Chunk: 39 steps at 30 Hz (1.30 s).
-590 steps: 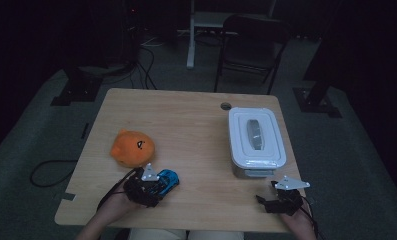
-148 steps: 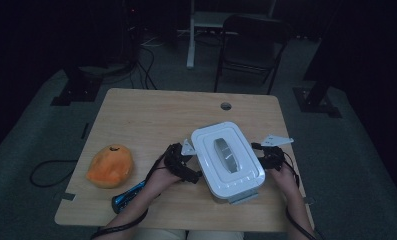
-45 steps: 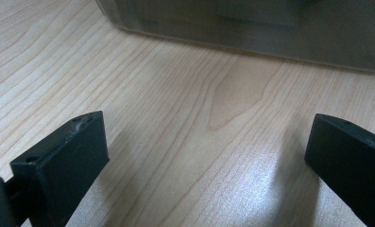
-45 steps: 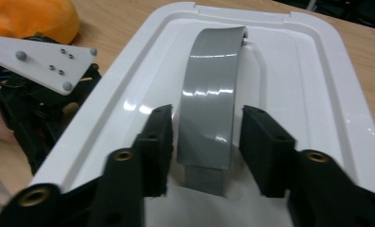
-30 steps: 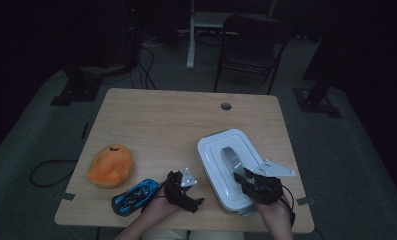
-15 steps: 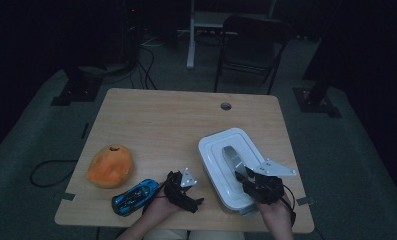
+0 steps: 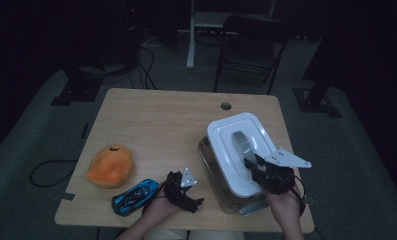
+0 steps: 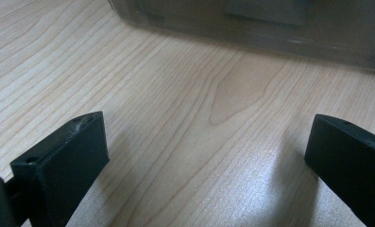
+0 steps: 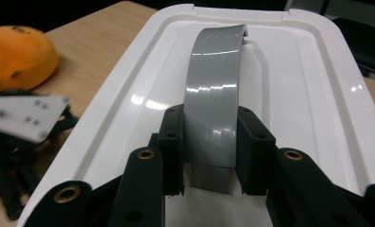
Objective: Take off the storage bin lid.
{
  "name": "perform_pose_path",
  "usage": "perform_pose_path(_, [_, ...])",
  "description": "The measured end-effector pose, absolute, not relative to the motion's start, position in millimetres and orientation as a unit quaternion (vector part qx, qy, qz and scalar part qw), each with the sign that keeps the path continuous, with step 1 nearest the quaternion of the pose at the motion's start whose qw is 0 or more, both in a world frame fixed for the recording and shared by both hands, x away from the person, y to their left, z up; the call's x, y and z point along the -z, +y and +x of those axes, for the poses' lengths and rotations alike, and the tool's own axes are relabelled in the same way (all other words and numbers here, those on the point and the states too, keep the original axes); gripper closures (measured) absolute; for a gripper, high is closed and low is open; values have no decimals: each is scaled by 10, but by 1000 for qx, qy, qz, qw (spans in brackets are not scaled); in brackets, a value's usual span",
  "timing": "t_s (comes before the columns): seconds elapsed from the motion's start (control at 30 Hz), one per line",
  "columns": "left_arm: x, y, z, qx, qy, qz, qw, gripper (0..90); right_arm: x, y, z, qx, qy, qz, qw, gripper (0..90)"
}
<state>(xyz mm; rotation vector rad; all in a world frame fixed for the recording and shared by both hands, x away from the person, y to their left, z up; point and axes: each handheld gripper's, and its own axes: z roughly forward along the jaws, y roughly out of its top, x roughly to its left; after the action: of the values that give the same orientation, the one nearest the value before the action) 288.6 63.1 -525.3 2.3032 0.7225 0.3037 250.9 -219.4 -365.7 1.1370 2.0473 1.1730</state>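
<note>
A white lid (image 7: 226,145) with a grey arched handle (image 7: 242,142) hangs tilted just above a clear box (image 7: 209,167) at the table's right front. My right gripper (image 7: 256,165) is shut on that handle; in the right gripper view both pads (image 9: 173,137) press the handle (image 9: 216,75) from the sides, with the lid (image 9: 298,94) spread out behind. My left gripper (image 7: 197,202) rests low on the table left of the box, open. Between its jaws in the left gripper view lies bare wood (image 8: 185,123), with the box wall (image 8: 251,23) ahead.
An orange plush fruit (image 7: 110,165) and a blue toy car (image 7: 135,196) lie at the table's front left (image 7: 156,120). A cable hole (image 7: 226,106) sits near the far edge. A dark chair (image 7: 251,40) stands beyond the table.
My right gripper has risen with the lid, so the lid now stands off the clear box and more of the box shows beneath. The left gripper has stayed put.
</note>
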Motion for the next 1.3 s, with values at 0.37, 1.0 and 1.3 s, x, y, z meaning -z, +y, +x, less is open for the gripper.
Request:
perform_pose_path(0.37, [5252,633,2887,-116,278,888,346,7,3504,-2411,2767,-430,734,441,286,676])
perform_pose_path(1.0, [5253,633,2887,-117,278,888,347,8,3577,-2922,3168,-417,691,496,322,676])
perform_pose_path(1.3, [5254,633,2887,-117,278,888,347,7,3799,-3139,3385,-391,680,529,323,676])
